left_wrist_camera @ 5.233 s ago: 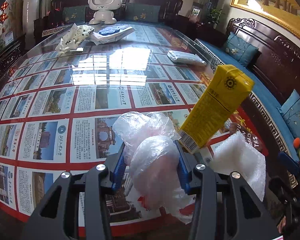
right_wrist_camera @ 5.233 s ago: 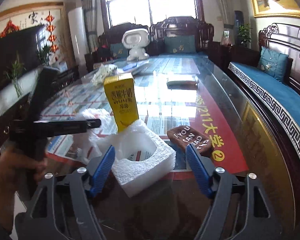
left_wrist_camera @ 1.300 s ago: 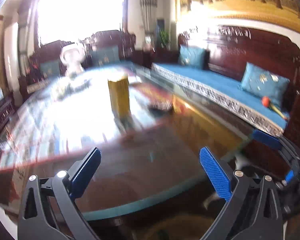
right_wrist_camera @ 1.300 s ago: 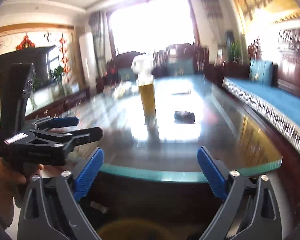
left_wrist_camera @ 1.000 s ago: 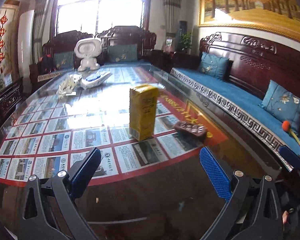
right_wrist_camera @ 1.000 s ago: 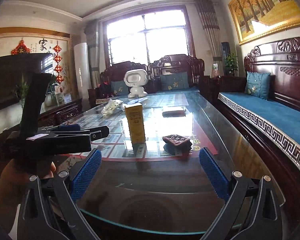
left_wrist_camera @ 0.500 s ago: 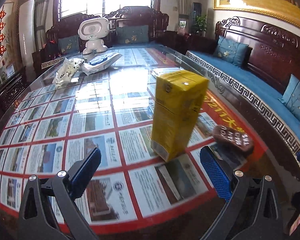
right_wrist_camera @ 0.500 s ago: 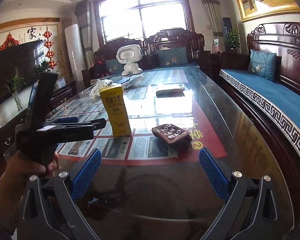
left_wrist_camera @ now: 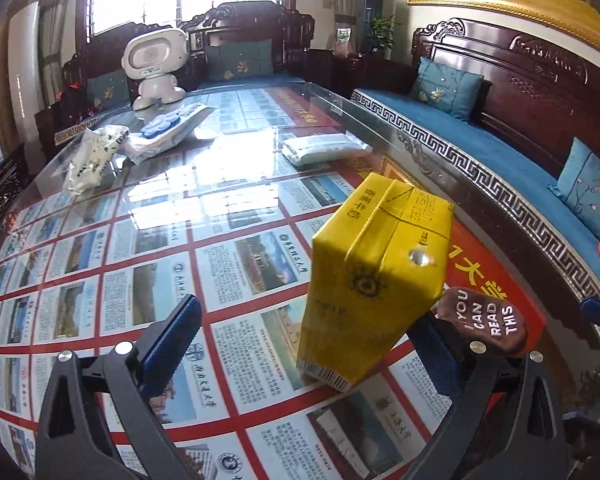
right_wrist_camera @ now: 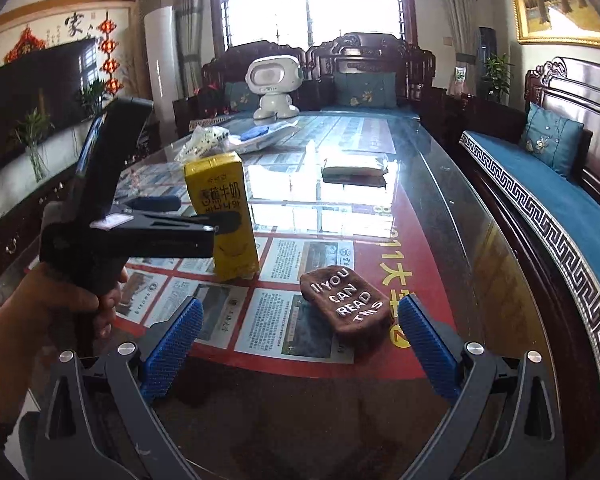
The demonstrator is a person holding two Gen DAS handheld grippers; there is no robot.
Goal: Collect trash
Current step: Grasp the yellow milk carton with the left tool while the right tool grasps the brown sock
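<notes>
A yellow milk carton (left_wrist_camera: 376,280) stands upright on the glass-topped table (left_wrist_camera: 228,200). My left gripper (left_wrist_camera: 304,344) is open around it, and the carton sits close to the right finger's blue pad (left_wrist_camera: 432,356). In the right wrist view the carton (right_wrist_camera: 224,216) shows between the fingers of the left gripper (right_wrist_camera: 200,212), which a hand (right_wrist_camera: 40,312) holds. My right gripper (right_wrist_camera: 296,344) is open and holds nothing. It hangs over the table's near edge, just short of a brown pad (right_wrist_camera: 348,304) lettered "YOU CAN READ THIS".
Far up the table are a white robot toy (left_wrist_camera: 156,68), a crumpled patterned bag (left_wrist_camera: 92,156), a blue-and-white packet (left_wrist_camera: 168,132) and a white tissue pack (left_wrist_camera: 324,148). A blue-cushioned wooden bench (left_wrist_camera: 500,160) runs along the table's right side.
The plastic bag and the white foam piece are gone from the table. Both grippers dipped below the table edge and came back. My left gripper has moved forward around the carton.
</notes>
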